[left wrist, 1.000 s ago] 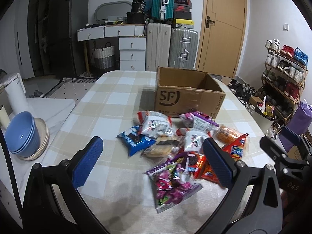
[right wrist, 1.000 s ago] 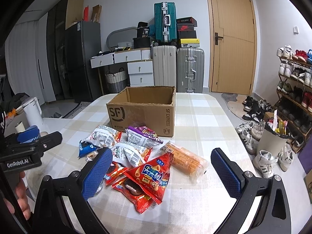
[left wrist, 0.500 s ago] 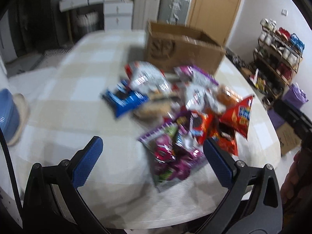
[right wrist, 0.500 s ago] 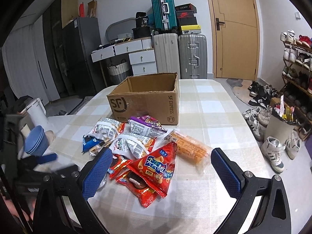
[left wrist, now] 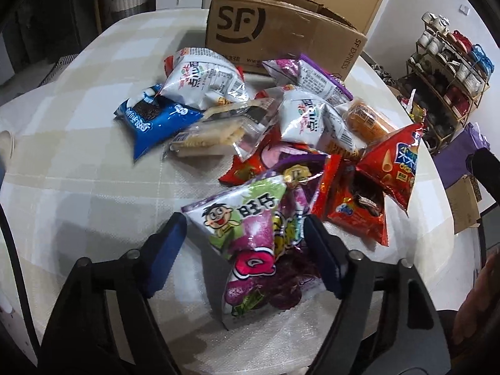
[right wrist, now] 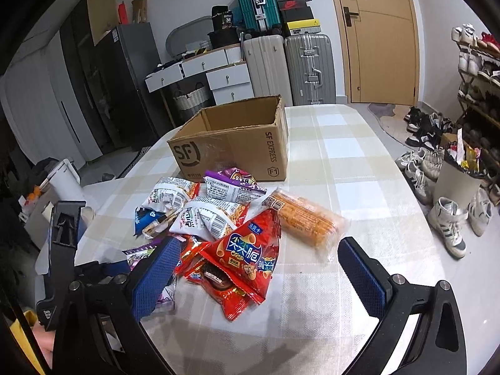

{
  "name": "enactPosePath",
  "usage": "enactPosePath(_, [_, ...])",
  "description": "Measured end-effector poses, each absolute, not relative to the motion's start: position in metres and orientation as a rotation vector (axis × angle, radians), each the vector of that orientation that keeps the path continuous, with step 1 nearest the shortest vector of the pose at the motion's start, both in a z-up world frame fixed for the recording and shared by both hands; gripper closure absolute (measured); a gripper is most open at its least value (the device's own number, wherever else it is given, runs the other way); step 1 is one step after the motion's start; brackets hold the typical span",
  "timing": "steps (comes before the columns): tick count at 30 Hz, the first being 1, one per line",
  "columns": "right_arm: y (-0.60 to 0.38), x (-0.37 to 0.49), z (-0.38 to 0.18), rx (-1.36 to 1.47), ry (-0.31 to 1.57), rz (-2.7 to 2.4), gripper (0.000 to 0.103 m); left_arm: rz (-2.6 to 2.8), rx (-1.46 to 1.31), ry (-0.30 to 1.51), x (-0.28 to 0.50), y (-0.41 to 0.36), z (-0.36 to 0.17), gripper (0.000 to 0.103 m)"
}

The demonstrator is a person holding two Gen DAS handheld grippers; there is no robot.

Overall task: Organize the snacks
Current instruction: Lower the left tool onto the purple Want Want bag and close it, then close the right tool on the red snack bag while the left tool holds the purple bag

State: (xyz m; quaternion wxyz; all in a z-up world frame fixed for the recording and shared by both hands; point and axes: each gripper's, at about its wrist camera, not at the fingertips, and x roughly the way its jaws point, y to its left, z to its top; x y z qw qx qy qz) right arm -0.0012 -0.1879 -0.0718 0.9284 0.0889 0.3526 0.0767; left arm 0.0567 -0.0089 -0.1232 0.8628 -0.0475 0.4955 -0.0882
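Left claw (left wrist: 245, 243) sits low in the frame, jaws spread around the purple candy bag (left wrist: 250, 243). The right pad looks like it's touching the bag's edge, though I can't say for sure. The rest of the snack pile (left wrist: 281, 118) fills mid-frame on the checked counter (left wrist: 78, 162), with the SF cardboard box (left wrist: 281, 31) up top. Right claw (right wrist: 259, 268) hangs wide open over the red chip bag (right wrist: 247, 253), gripping nothing.
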Motion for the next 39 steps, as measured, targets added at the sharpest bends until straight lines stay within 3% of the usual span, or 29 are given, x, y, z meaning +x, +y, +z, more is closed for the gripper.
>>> enactPosePath(1, [-0.188, -0.001, -0.072, 0.184, 0.723, 0.159, 0.0, -0.205, -0.106, 1.034, 0.058, -0.01, -0.124, 0.044])
enactPosePath(3, [-0.188, 0.0, -0.072, 0.186, 0.726, 0.162, 0.0, -0.216, -0.095, 1.037, 0.058, -0.015, -0.123, 0.046])
enactPosePath(11, [-0.186, 0.0, -0.073, 0.19, 0.732, 0.167, 0.0, -0.253, -0.085, 1.026, 0.055, -0.025, -0.116, 0.071])
enactPosePath(29, [-0.215, 0.026, -0.101, 0.438, 0.823, 0.186, 0.001, -0.278, -0.205, 0.956, 0.04, 0.027, -0.094, 0.072])
enactPosePath(39, [-0.195, 0.059, -0.133, 0.45, 0.953, 0.171, 0.017, -0.315, -0.265, 0.905, 0.034, 0.045, -0.073, 0.072])
